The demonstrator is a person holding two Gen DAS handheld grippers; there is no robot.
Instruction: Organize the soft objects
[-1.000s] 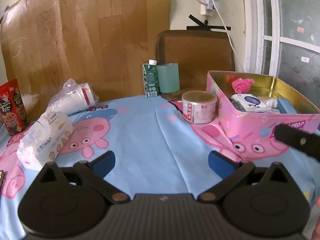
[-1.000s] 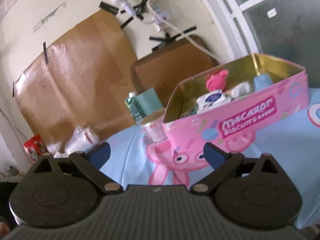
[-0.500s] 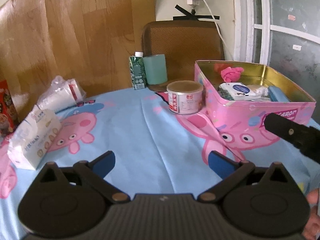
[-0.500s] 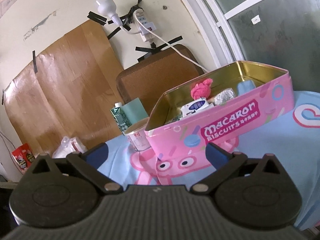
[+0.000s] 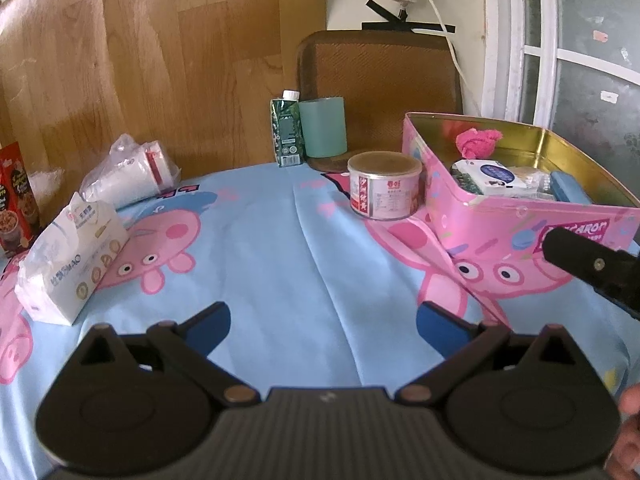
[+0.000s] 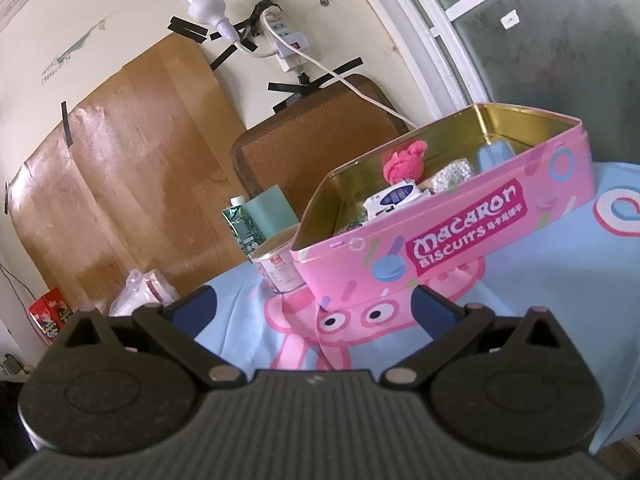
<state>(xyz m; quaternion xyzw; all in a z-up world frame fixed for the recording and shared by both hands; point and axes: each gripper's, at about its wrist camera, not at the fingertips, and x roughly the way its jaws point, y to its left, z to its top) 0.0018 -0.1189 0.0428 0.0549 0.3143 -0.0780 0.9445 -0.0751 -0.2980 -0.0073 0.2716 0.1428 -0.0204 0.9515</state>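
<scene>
The soft things are mostly in the pink tin (image 5: 520,216) on the right side of the worktop (image 5: 280,248). Its lid is off, so things can be dropped in from above. A fluffy pink cloth (image 5: 478,142) sits at the far end of the tin. A small white packet (image 5: 492,176) lies in the middle, and a blue thing (image 5: 568,192) is next to it on the right. They look put away already.

One soft thing is not in the tin yet, I think. The white tissue pack (image 5: 68,256) lies on the near left of the worktop, well apart from the tin. A crinkly plastic bag (image 5: 128,176) lies just behind it.

A short round can (image 5: 384,190) stands just left of the tin, very close to it. A green carton (image 5: 286,132) and a pale green cup (image 5: 322,126) stand at the far edge.

The left tongs (image 5: 322,320) are wide and hold nothing. They hang over the bare blue cloth in the middle. The right tongs (image 6: 312,308) are wide and hold nothing too. They face the front wall of the tin.

Since the earlier pictures, the left view has swung a little, so the tissue pack shows more. The right tongs have come a bit closer to the tin. Nothing on the worktop has moved.
</scene>
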